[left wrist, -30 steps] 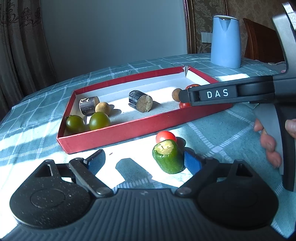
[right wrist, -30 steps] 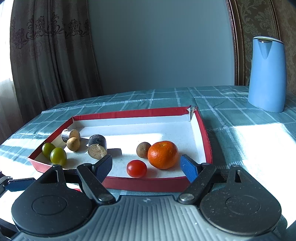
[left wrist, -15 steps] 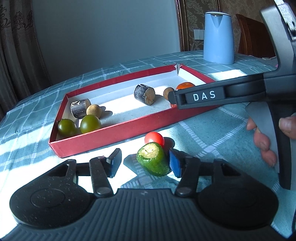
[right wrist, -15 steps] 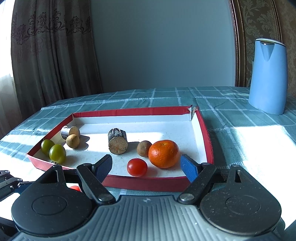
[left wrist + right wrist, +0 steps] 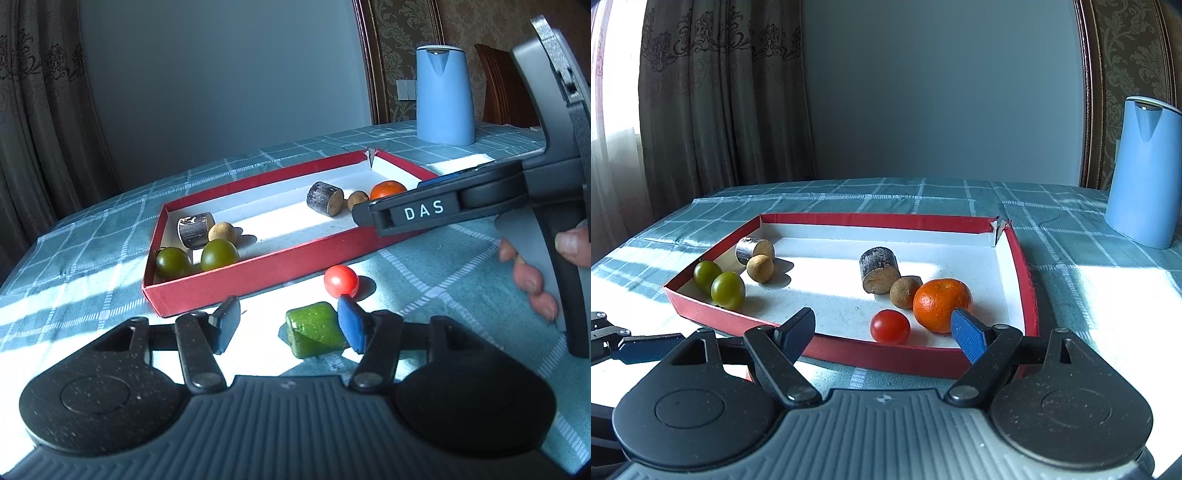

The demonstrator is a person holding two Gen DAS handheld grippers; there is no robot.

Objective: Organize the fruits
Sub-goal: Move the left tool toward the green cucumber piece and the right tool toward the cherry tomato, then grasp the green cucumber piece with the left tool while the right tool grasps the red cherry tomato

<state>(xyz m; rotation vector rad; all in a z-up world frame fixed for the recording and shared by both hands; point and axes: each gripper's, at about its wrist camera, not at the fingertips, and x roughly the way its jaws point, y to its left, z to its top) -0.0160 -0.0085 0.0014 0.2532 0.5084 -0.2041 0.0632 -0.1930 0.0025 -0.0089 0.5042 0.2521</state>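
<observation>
The green pepper piece (image 5: 316, 329) lies on its side on the desk (image 5: 443, 269), just in front of the red box (image 5: 258, 269); a small red tomato (image 5: 341, 281) sits just behind it, still outside the box too. The left gripper (image 5: 288, 326) has the pepper between its fingers; the right finger (image 5: 351, 328) touches the pepper, the left finger (image 5: 225, 325) stands apart from it, so nothing is held; these fingers have just been opening. To do this step well, I think the left gripper should slide a bit to the right so the pepper sits in the middle, then close slowly; the pepper looks smooth and could roll or slip away; take care not to bump the tomato.

Inside the box lie two green fruits (image 5: 195, 258), two brown balls (image 5: 831, 278), two dark stubs (image 5: 325, 198), an orange (image 5: 942, 304) and another tomato (image 5: 890, 326).

The right gripper (image 5: 882, 332) hangs over the near right edge of the box, fingers apart and empty; a hand (image 5: 535, 277) holds it.

A blue kettle (image 5: 444, 94) stands far right.
</observation>
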